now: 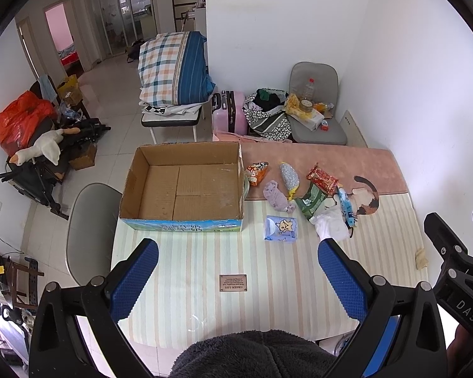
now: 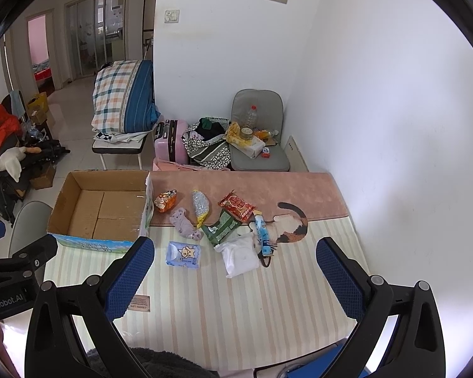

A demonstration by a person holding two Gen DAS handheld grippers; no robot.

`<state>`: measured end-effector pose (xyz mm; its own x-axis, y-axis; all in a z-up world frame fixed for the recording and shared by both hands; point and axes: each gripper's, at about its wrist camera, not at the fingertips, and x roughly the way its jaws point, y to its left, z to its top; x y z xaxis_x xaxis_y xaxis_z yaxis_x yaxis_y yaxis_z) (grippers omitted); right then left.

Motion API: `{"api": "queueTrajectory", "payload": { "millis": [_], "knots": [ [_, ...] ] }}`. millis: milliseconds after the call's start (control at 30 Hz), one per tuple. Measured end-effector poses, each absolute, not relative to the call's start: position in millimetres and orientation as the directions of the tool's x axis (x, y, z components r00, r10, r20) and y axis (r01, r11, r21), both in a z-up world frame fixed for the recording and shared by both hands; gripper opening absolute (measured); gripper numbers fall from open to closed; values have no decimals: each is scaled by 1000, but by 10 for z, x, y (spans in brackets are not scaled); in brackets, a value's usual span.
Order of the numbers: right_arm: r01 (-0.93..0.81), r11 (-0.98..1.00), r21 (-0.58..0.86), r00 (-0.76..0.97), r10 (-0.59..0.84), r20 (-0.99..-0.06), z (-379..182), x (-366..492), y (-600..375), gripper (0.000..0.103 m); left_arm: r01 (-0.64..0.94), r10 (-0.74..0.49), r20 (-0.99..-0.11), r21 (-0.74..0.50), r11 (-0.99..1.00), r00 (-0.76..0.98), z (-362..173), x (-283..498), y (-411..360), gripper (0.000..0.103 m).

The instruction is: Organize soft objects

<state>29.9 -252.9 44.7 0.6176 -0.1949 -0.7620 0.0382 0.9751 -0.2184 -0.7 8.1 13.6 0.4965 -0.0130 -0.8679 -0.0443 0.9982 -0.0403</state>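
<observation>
Nearest the cameras, the left gripper [image 1: 238, 278] and the right gripper [image 2: 235, 275] are seen with blue-padded fingers spread wide, nothing held between them, above a table covered by a pale striped cloth [image 1: 268, 283]. A small brown label plate [image 1: 233, 282] is fixed to the cloth near its front edge. Farther on, a light-blue tissue pack printed with a cartoon figure [image 1: 281, 228] lies flat beside a white plastic bag [image 1: 329, 226]. To the left, an open, empty cardboard box with a blue printed front [image 1: 186, 186] is placed, its long axis running across the table. Beyond the pack, a lilac crumpled cloth [image 1: 276, 196], a green snack packet [image 1: 310, 200], a silver sponge [image 1: 289, 176], an orange packet [image 1: 257, 172] and a red packet [image 1: 323, 179] are scattered where the cloth meets a pink mat [image 1: 331, 160]. The lilac cloth lies with its long axis running obliquely from far-left to near-right. Behind the table, a grey chair [image 1: 315, 100], a pink suitcase [image 1: 230, 113] and white walls are visible.
</observation>
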Motion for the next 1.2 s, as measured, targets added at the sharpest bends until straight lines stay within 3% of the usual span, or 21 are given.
{"api": "queueTrajectory", "payload": {
  "millis": [1200],
  "knots": [
    [31,979,-200,630,-175,-757,461,251,-2549,103,-43,-18,-860,-46,998,511,143,-52,87,103]
  ]
}}
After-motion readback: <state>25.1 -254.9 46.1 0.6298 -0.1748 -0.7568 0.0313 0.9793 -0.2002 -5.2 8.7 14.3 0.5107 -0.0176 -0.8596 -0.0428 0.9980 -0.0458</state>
